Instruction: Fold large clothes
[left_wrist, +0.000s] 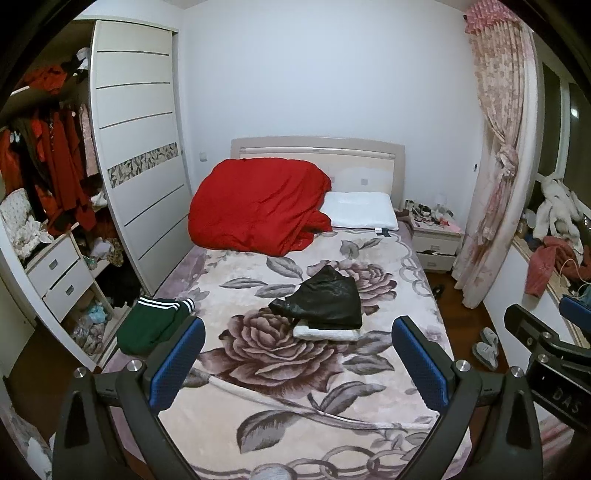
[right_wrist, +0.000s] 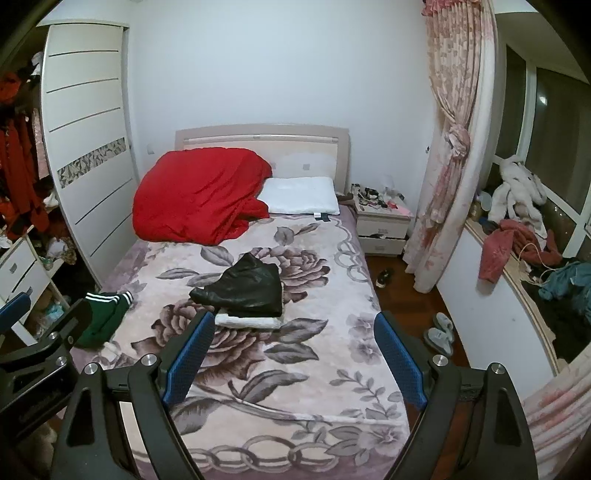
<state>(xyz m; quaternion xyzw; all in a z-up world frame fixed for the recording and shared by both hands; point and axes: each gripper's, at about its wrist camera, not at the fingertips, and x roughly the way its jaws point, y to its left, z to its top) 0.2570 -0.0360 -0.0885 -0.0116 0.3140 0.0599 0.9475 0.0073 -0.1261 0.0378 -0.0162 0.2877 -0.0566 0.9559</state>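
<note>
A folded black garment (left_wrist: 323, 299) lies on a folded white one (left_wrist: 327, 334) in the middle of the floral bed (left_wrist: 295, 406); the stack also shows in the right wrist view (right_wrist: 245, 288). A green garment with white stripes (left_wrist: 153, 321) hangs over the bed's left edge, also in the right wrist view (right_wrist: 105, 317). My left gripper (left_wrist: 299, 362) is open and empty above the foot of the bed. My right gripper (right_wrist: 293, 354) is open and empty beside it, to the right.
A red duvet (left_wrist: 258, 206) and a white pillow (left_wrist: 360, 214) lie at the headboard. An open wardrobe (left_wrist: 48, 184) with drawers stands left. A nightstand (left_wrist: 436, 240), a curtain (left_wrist: 498, 166), slippers (right_wrist: 439, 332) and a cluttered window ledge (right_wrist: 517, 251) are on the right.
</note>
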